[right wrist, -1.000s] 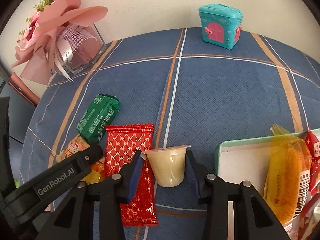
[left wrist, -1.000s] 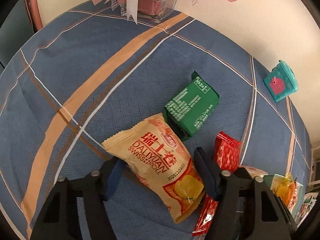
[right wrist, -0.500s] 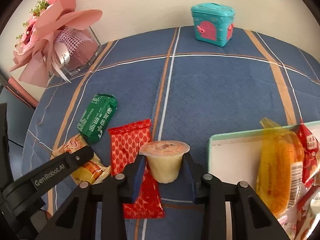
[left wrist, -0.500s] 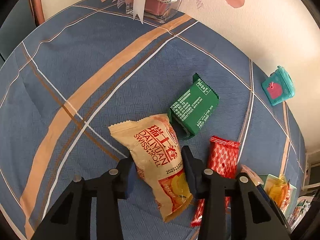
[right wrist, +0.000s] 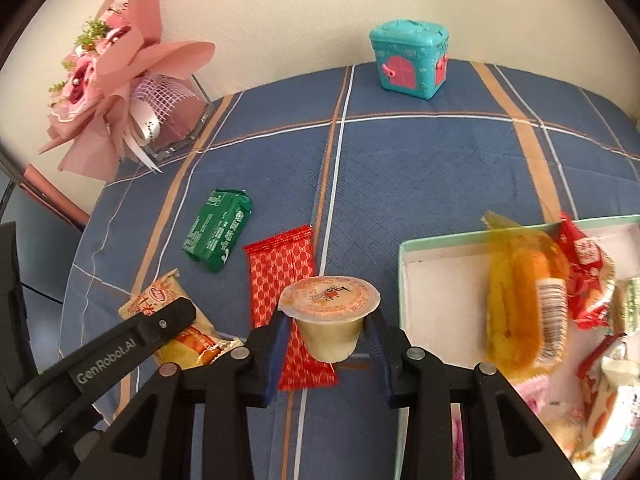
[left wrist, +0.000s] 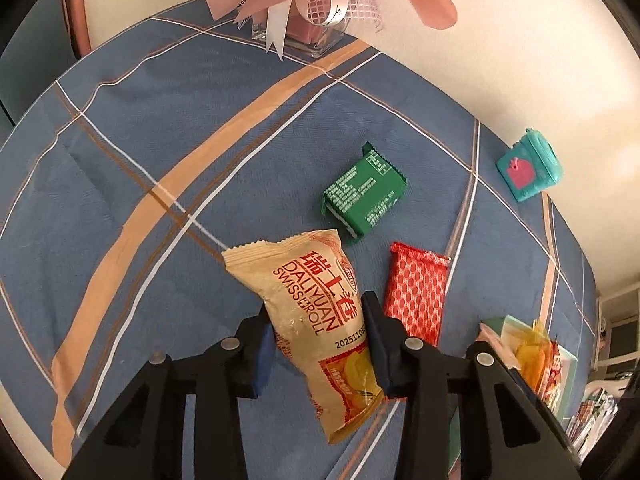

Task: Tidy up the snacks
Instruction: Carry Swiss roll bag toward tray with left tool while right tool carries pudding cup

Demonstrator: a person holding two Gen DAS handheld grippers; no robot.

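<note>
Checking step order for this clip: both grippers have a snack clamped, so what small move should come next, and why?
Probably carry the right gripper, shut on the sealed pale jelly cup, sideways over the open mint-green box; bare floor shows at its near corner. The left gripper holds the tan swiss-roll packet.

We see bare desk (right wrist: 420,184) between the green packet (right wrist: 218,236) and the box (right wrist: 404,264); the bouquet (right wrist: 120,92) and teal toy house (right wrist: 410,62) crowd the far edge.

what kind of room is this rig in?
Probably a home, at a dining or side table: a blue plaid tablecloth, a pink bouquet against the wall and a teal toy house.
</note>
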